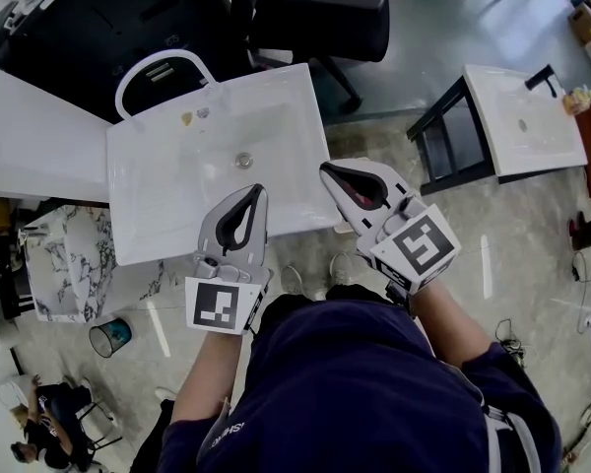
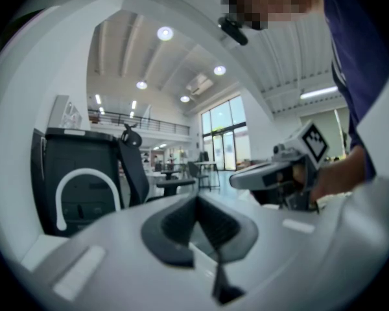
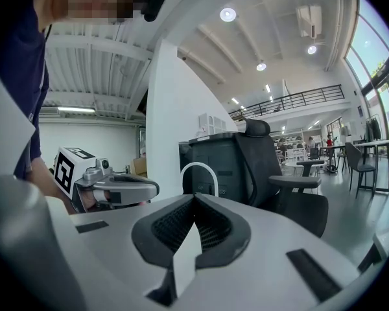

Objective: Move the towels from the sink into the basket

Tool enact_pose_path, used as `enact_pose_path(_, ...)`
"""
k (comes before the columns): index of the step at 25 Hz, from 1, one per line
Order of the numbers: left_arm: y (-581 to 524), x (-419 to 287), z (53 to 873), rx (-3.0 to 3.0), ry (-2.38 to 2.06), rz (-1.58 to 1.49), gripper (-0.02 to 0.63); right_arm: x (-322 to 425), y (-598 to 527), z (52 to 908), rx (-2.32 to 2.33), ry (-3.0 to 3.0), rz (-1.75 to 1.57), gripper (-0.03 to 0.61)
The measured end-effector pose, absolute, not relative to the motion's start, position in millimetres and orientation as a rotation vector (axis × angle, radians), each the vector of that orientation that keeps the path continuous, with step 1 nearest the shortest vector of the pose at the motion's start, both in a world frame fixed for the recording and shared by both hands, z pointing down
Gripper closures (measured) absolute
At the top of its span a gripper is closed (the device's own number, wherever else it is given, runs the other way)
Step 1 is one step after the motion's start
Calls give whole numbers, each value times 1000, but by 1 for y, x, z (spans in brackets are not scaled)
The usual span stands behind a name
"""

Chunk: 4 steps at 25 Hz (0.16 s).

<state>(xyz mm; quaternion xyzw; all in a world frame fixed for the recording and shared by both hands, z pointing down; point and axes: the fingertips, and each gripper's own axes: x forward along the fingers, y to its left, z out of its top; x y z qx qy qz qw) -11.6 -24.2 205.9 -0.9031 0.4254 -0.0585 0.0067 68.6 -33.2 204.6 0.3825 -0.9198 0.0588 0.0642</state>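
Observation:
The white sink lies below me, its basin bare around the drain; I see no towel in it and no basket in any view. A white arched faucet stands at its far edge. My left gripper hovers over the sink's near right part, shut and holding nothing. My right gripper is just off the sink's right edge, also shut and empty. In the left gripper view the jaws of the left gripper meet, with the right gripper beside them. The right gripper view shows the right gripper shut too.
A black office chair and a black cabinet stand behind the sink. A white counter adjoins it at left. A second sink on a black frame is at the right. A small bin sits on the floor.

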Motion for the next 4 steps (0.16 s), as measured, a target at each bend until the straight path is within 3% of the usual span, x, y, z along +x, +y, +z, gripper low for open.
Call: enact_pose_path(4, -21, -12, 210, -2827, 1344, -215, 611, 72, -30, 207, 1156, -2772, 179, 569)
